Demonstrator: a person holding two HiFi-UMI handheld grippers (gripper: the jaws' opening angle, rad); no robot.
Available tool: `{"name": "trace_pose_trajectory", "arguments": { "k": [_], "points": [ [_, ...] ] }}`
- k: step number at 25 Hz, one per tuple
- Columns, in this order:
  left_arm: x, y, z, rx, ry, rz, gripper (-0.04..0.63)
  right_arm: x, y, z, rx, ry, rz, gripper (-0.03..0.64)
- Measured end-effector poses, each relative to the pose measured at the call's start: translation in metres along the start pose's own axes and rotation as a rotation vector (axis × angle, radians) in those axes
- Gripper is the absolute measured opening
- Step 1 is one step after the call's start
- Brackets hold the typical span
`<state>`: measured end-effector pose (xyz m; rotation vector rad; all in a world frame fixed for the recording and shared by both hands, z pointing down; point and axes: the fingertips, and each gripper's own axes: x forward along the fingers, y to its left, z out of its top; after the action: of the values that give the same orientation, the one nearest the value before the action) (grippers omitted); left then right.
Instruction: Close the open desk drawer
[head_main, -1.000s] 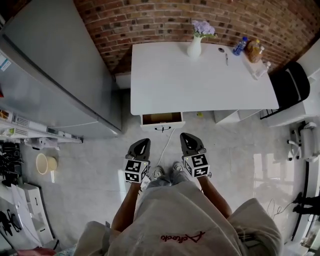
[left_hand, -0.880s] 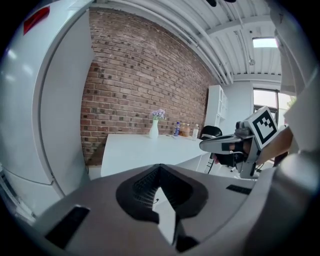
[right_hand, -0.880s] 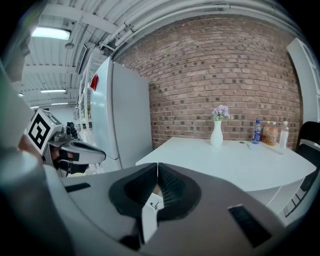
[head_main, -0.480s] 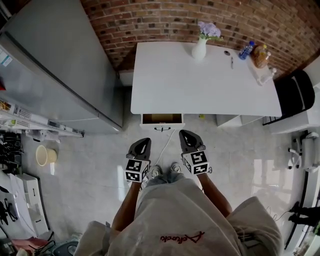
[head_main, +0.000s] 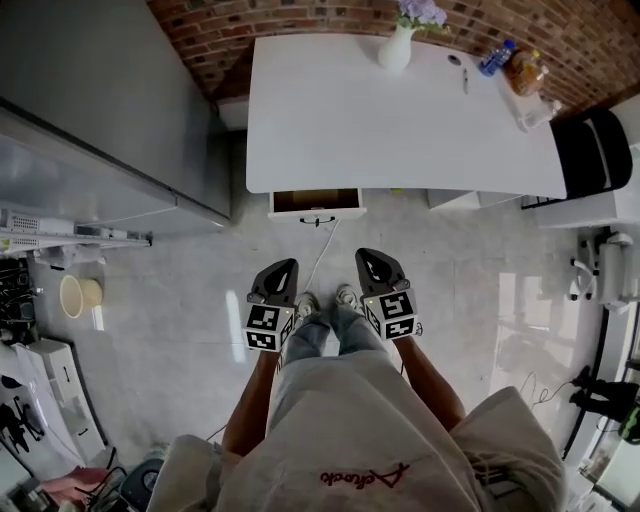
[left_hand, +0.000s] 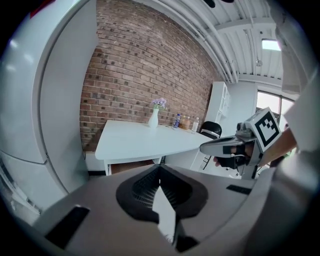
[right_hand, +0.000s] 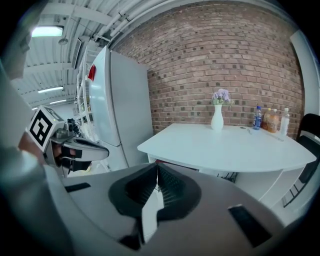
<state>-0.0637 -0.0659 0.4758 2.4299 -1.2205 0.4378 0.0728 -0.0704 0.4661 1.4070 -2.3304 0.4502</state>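
Note:
The white desk (head_main: 400, 120) stands against the brick wall. Its small drawer (head_main: 316, 202) is pulled out at the front left, showing a brown inside and a dark handle. Both grippers hover side by side over the floor, short of the drawer front. My left gripper (head_main: 287, 265) is shut with nothing in it, just left of the drawer's line. My right gripper (head_main: 366, 256) is also shut and empty, a little to the right. The left gripper view shows my left gripper (left_hand: 160, 168) with the desk (left_hand: 145, 140) and the drawer opening (left_hand: 132, 166) beyond. My right gripper (right_hand: 157, 166) points at the desk corner (right_hand: 150, 147).
A tall grey fridge (head_main: 100, 100) stands left of the desk. On the desk's far edge are a white vase with flowers (head_main: 397, 48) and bottles (head_main: 497, 57). A black chair (head_main: 590, 150) is at the right end. A white cable (head_main: 320, 260) runs across the floor below the drawer.
The desk and drawer have slid upward in the head view. Both grippers stay shut and side by side, about as far from the drawer as before.

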Motion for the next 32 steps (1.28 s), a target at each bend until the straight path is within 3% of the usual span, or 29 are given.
{"name": "trace_pose_trajectory", "arguments": {
  "k": [15,32],
  "points": [
    [0.016,0.003,-0.064,0.005,0.042,-0.097,0.014,0.013,0.014,-0.062,0.056,0.026,-0.072,0.018],
    [0.070,0.030,-0.229,-0.060,0.194,-0.112,0.014,0.074,0.025,-0.238,0.132,0.183,-0.031,0.018]
  ]
}}
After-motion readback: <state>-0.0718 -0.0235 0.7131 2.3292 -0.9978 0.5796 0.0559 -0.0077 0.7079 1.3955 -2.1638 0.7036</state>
